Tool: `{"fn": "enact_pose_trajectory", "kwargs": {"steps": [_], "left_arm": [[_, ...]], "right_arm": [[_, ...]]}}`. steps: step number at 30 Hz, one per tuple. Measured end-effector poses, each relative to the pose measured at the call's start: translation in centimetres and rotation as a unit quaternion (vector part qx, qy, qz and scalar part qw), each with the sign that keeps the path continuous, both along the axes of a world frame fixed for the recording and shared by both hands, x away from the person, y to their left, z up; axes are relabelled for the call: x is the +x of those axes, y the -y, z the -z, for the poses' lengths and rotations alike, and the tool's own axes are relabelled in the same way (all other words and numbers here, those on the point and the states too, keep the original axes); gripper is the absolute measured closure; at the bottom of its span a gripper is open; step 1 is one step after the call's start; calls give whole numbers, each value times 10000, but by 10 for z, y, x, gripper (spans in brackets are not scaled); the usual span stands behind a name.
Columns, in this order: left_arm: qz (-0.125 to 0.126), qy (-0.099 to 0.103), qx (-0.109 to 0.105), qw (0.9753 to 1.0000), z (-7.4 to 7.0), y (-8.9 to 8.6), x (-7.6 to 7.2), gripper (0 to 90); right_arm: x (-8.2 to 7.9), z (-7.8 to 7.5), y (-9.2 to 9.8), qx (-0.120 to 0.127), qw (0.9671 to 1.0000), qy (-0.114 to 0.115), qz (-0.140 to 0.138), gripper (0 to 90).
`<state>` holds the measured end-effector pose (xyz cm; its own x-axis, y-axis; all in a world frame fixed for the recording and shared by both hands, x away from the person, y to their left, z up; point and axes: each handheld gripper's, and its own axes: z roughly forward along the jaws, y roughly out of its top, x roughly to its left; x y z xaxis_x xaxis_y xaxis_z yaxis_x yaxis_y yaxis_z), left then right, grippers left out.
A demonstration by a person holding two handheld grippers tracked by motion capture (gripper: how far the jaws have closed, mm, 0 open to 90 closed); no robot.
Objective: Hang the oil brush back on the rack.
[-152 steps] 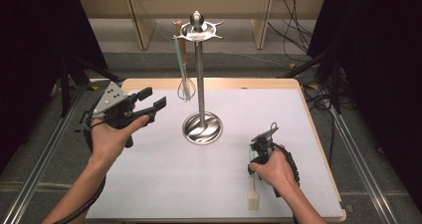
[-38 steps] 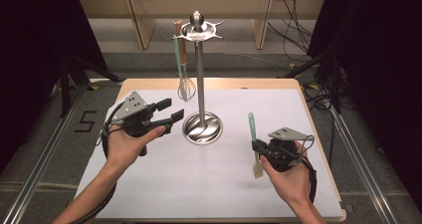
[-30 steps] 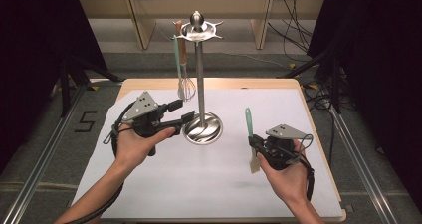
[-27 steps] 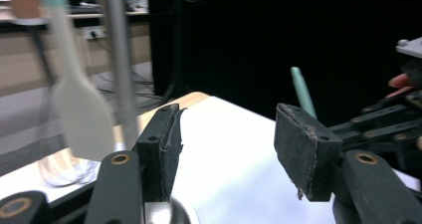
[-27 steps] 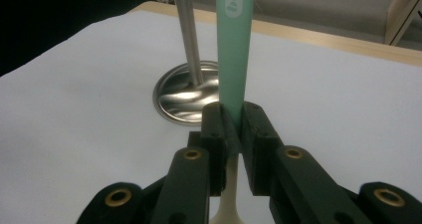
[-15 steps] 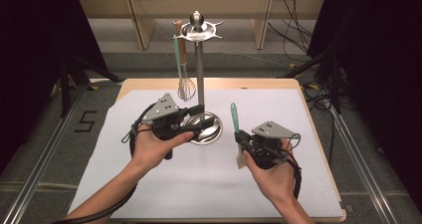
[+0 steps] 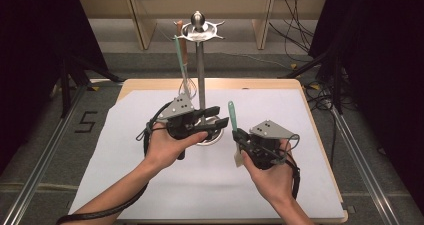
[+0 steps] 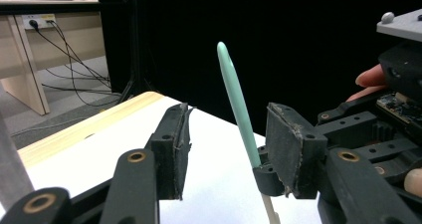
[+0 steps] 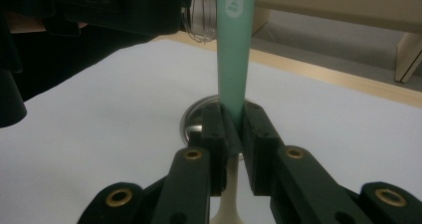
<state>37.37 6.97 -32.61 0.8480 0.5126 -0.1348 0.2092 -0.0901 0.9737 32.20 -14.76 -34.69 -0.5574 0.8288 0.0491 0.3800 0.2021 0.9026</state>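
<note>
A utensil with a teal handle (image 7: 232, 116) and a cream lower end (image 7: 239, 159) stands nearly upright, held low on the handle by my right gripper (image 7: 236, 138), which is shut on it. In the right gripper view the jaws (image 9: 232, 129) pinch the teal handle (image 9: 234, 45) where it meets the cream part. My left gripper (image 7: 216, 117) points right with its jaws open. In the left gripper view the teal handle (image 8: 239, 114) rises in the gap of the left gripper (image 8: 226, 149), touching neither pad.
A metal utensil stand has a round base (image 7: 216, 138), a tall pole (image 7: 201, 70) and a hooked top (image 7: 199, 29). A whisk (image 7: 186, 85) hangs from it, behind the left hand. White sheet (image 7: 200, 185) covers the table; wooden edge (image 7: 210, 84) at the back.
The right gripper lifted the utensil off the table and carried it left toward the stand. The left gripper swung right until its open jaws straddle the handle.
</note>
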Motion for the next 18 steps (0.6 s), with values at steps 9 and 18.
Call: {"fn": "enact_pose_trajectory", "kwargs": {"steps": [9,18], "left_arm": [[84,-26,24,10000,2,7,1,557],[163,-33,21,9999,3,11,3,625]], "right_arm": [[-1,0,-4,-65,10000,17,20,819],[-1,-1,-8,-110,9997,221,38,819]]}}
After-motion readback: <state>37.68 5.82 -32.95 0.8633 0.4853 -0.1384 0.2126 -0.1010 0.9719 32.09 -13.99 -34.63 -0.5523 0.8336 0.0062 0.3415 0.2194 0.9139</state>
